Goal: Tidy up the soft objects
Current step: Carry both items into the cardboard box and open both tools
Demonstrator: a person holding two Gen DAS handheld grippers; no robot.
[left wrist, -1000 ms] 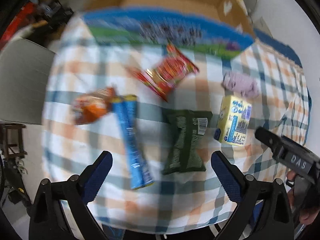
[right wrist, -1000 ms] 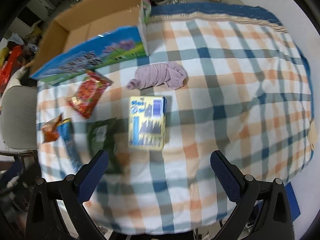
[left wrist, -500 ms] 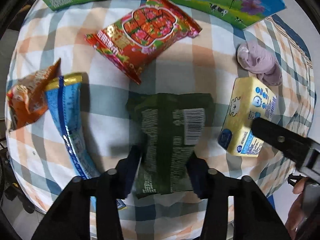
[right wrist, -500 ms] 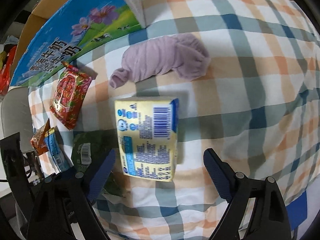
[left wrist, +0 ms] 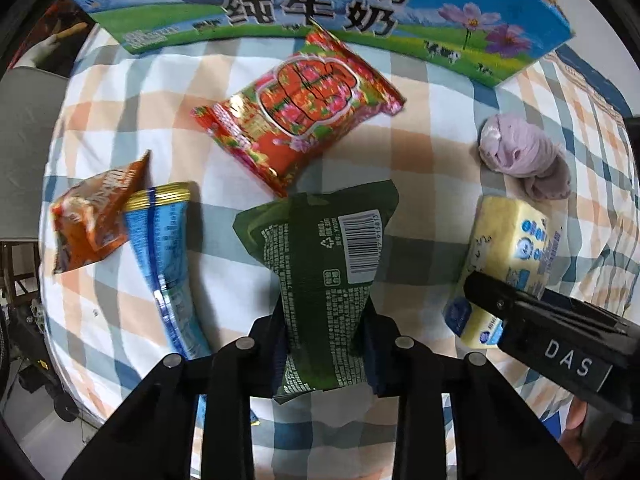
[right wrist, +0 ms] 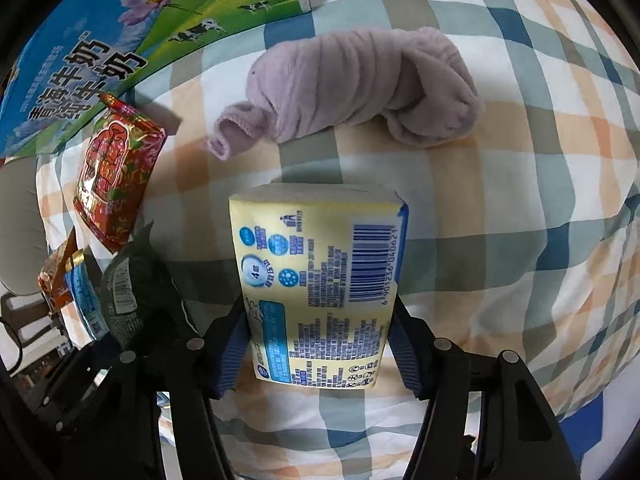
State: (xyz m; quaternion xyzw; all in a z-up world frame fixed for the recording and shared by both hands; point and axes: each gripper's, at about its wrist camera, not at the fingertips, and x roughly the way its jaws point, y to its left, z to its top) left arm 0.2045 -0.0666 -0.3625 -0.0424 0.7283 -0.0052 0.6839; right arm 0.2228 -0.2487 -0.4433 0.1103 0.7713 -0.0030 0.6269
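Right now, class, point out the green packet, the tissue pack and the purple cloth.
green packet [left wrist: 320, 264], left wrist view, printed back panel beside the barcode
tissue pack [right wrist: 316, 280], right wrist view, middle of its printed face
purple cloth [right wrist: 360, 84], right wrist view, its bunched middle

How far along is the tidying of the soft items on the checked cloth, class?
Nothing looks put away yet. In hand: the left hand-held gripper is shut on the green packet, and the right hand-held gripper clamps the yellow tissue pack. Left lying on the cloth: the red snack bag, orange packet, blue packet and purple sock, all beside the milk carton box.
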